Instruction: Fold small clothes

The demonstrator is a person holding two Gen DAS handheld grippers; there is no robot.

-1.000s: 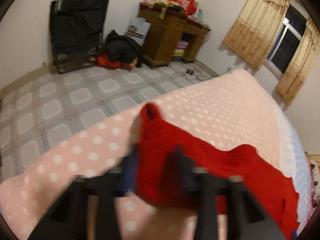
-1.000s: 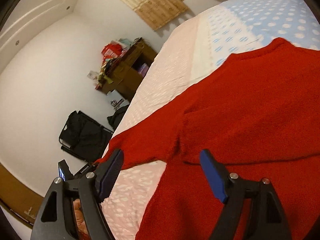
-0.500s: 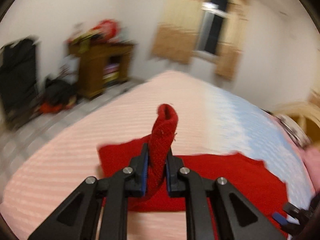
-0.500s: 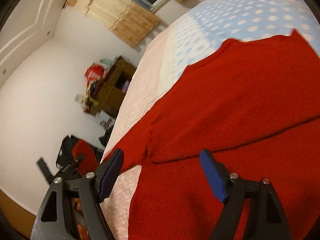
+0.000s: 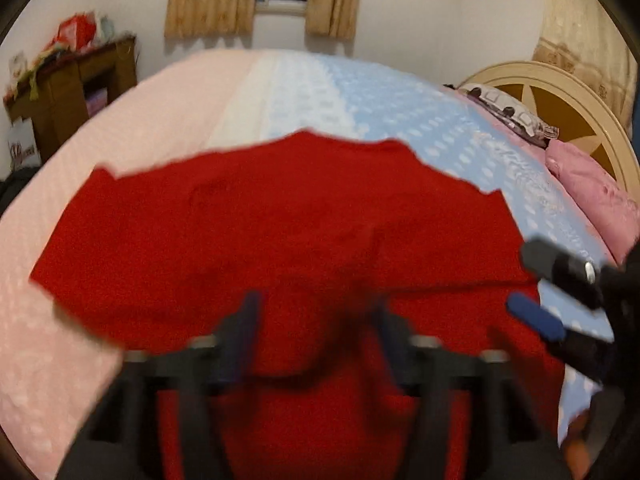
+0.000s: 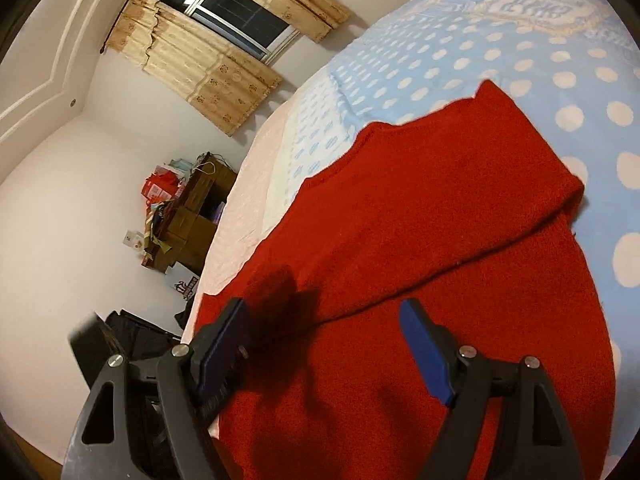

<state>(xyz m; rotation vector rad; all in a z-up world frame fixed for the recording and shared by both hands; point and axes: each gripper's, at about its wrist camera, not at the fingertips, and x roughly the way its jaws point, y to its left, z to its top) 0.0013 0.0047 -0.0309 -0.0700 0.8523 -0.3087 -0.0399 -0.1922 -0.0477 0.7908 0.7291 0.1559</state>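
Note:
A red knitted sweater [image 5: 260, 232] lies flat on the dotted pink and blue bed cover [image 5: 160, 120]. My left gripper [image 5: 316, 312] hovers low over its near part, blurred. Its jaws are opening and stand wide apart; a loose red fold lies between them and the pads do not press on it. In the right wrist view the sweater [image 6: 440, 200] shows one sleeve folded slantwise across the body. My right gripper [image 6: 322, 308] is open just above the cloth with nothing gripped. It also shows at the right edge of the left wrist view, as the right gripper [image 5: 552, 300].
A cluttered wooden desk [image 5: 80, 80] stands against the wall left of the bed. A pink pillow [image 5: 592, 188] and a round headboard [image 5: 560, 108] are at the right. A curtained window [image 6: 224, 4] is in the far wall. Black bags [image 6: 136, 332] lie on the floor.
My left gripper carried the red sleeve up and across onto the sweater's body, then its jaws opened and let go. My right gripper drifted over the sweater and stayed open.

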